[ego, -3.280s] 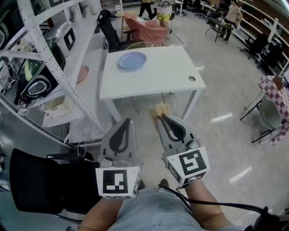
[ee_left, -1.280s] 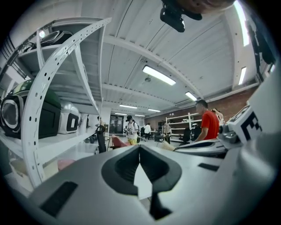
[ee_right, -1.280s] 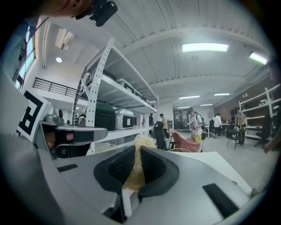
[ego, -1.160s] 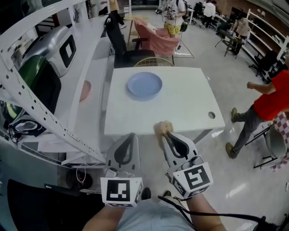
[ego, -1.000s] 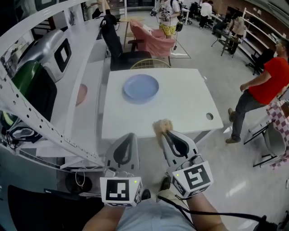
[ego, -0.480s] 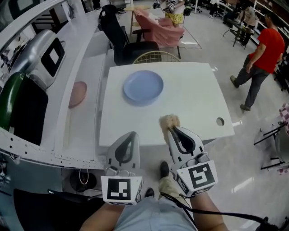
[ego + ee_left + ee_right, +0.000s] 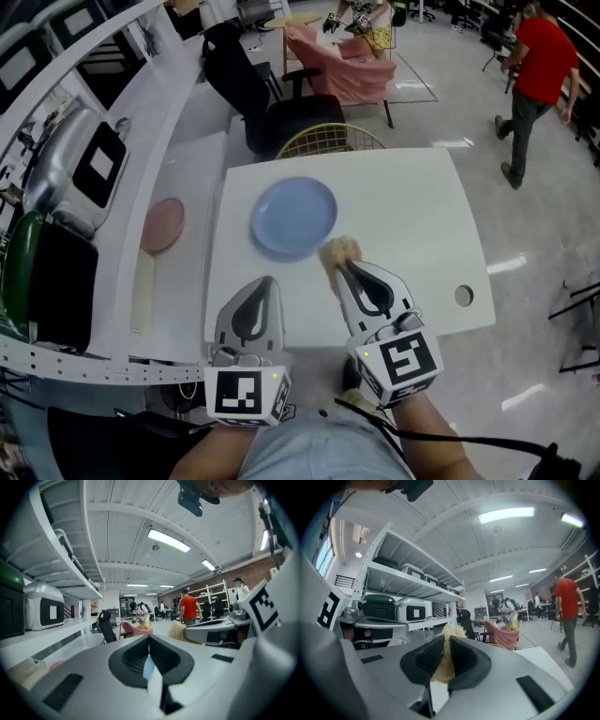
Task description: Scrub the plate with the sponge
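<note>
From above, the blue plate [image 7: 293, 217] lies empty on the white table [image 7: 422, 202], toward its left half and within easy reach. The right gripper [image 7: 339, 266] reaches in over the near edge, holding a straw-coloured sponge [image 7: 339, 251] just beside the plate's near right rim. I cannot tell whether the sponge touches the tabletop. It sits out at the jaw tips, which I take to be so the fibres can meet the plate before the hard plastic does. The left gripper [image 7: 260, 282] hangs back over the table's near edge, short of the plate, perhaps ready to steady it. Scrubbing looks not yet begun. A wire chair [image 7: 319, 141] and a black office chair [image 7: 248, 89] stand behind the table, a pink dish [image 7: 163, 225] rests on the side counter, and a person in a red shirt [image 7: 534, 61] walks well off to the right. Nothing lies between sponge and plate. The left gripper view shows its jaws pressed together with nothing between them, the right gripper alongside. The right gripper view shows its jaws pinching the sponge, with frayed strands sticking out above and below the pads. The grip seems firm enough for rubbing, though a loose tuft like that could slip under pressure.
</note>
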Motion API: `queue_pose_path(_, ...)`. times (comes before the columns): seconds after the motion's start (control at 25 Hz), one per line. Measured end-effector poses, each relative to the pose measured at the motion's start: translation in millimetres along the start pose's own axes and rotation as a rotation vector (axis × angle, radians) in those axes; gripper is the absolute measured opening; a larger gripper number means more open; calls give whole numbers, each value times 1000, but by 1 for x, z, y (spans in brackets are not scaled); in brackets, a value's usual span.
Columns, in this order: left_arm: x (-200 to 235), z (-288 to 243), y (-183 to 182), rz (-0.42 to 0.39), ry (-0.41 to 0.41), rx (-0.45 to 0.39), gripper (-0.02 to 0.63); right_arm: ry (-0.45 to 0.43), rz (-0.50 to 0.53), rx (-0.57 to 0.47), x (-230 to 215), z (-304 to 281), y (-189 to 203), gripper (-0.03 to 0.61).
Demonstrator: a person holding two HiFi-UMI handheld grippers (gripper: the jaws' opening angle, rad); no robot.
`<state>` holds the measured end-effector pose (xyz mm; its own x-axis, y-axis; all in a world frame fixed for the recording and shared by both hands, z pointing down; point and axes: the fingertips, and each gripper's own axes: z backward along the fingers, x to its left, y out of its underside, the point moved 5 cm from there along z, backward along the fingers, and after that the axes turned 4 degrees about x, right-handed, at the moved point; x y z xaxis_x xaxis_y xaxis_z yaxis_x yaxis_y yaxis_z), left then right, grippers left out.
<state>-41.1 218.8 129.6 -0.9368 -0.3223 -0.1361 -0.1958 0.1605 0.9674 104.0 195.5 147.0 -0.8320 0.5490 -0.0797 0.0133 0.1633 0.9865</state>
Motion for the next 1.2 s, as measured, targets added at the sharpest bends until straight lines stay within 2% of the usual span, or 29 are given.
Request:
queue_pose_path(0.28,4,-28,-22,-8,-63,-30,14,-53,18,-36,-27,-24,-17,43)
queue_pose_path(0.52,22,-43,-24,29,-109,-41,14,-78,51,-42,-34,-47,-28,43)
queue_pose_path(0.88,62,-75,-5,86,-114,-13,14,-71,74,7,-36,-94,-26,43)
queue_pose_path(1.2,108,-121,28,140,-89,68,14,-53,46,86,-37,-155,-4,43)
